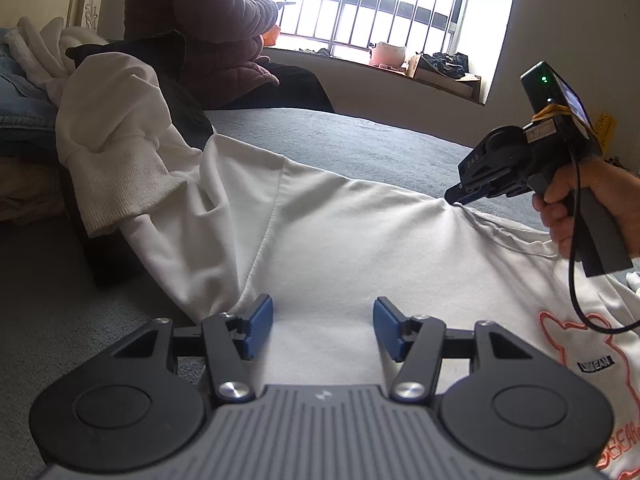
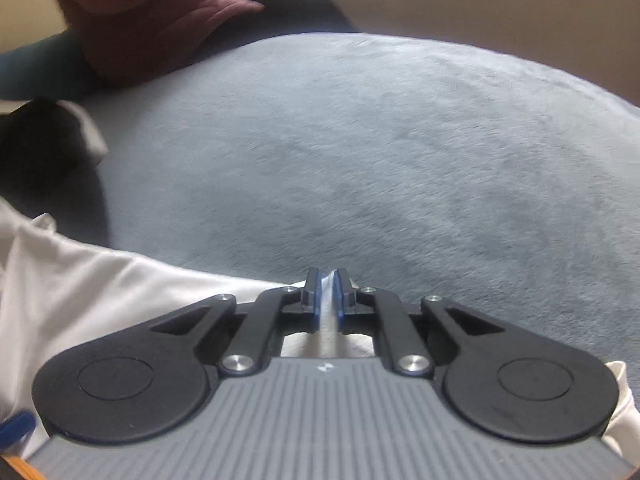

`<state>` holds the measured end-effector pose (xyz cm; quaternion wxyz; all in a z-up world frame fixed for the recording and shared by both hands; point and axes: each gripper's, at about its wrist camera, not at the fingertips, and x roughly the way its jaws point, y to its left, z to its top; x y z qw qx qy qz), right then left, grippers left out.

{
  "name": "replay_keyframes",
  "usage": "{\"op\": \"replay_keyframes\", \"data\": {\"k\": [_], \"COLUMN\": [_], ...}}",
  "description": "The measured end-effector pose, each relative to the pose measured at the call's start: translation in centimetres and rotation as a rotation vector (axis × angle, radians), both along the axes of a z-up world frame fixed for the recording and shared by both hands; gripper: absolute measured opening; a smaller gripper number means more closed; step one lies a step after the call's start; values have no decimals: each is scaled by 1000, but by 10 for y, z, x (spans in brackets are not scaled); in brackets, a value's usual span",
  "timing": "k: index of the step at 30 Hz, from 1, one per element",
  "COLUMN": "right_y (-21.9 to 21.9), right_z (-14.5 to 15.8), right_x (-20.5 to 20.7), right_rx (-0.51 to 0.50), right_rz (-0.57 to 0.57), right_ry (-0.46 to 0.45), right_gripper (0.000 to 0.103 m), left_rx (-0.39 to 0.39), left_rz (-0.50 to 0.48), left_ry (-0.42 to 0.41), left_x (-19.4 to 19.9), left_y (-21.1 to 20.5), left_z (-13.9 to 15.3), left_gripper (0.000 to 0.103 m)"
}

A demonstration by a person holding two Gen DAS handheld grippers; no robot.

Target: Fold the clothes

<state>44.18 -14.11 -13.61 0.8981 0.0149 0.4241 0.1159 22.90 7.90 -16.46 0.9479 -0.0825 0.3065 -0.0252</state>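
A white sweatshirt [image 1: 360, 232] with an orange bear print [image 1: 612, 360] lies spread on the grey bed cover [image 1: 360, 140]. One sleeve with a ribbed cuff [image 1: 116, 184] is draped up over a dark garment [image 1: 180, 96] on the left. My left gripper [image 1: 323, 320] hovers open just over the sweatshirt's body, blue pads wide apart, nothing pinched. My right gripper [image 1: 452, 196], held in a hand, bites the sweatshirt near the collar and shoulder. In the right wrist view the right gripper [image 2: 328, 280] is shut on a thin fold of the white fabric [image 2: 80, 288].
A person in a dark red padded jacket [image 1: 216, 32] sits on the bed's far side. A pile of clothes [image 1: 24, 92] lies at the left by the headboard. A barred window with a sill holding small items [image 1: 388, 54] is behind. Grey cover [image 2: 380, 140] stretches beyond the sweatshirt.
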Motion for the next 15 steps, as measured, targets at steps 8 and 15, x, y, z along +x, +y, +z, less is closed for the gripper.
{"op": "replay_keyframes", "data": {"k": [8,15], "right_y": [-79,-156], "right_z": [43,45], "right_x": [-11,-34], "right_rx": [127,149], "right_rz": [-151,-218], "right_ry": [-49,63], "right_gripper": [27,43], "left_rx": [0,22], "left_rz": [-1,-1], "left_ry": [1,4], "left_x": [1,2], "left_y": [0,-3], "left_z": [-1,0], "left_gripper": [57,58]}}
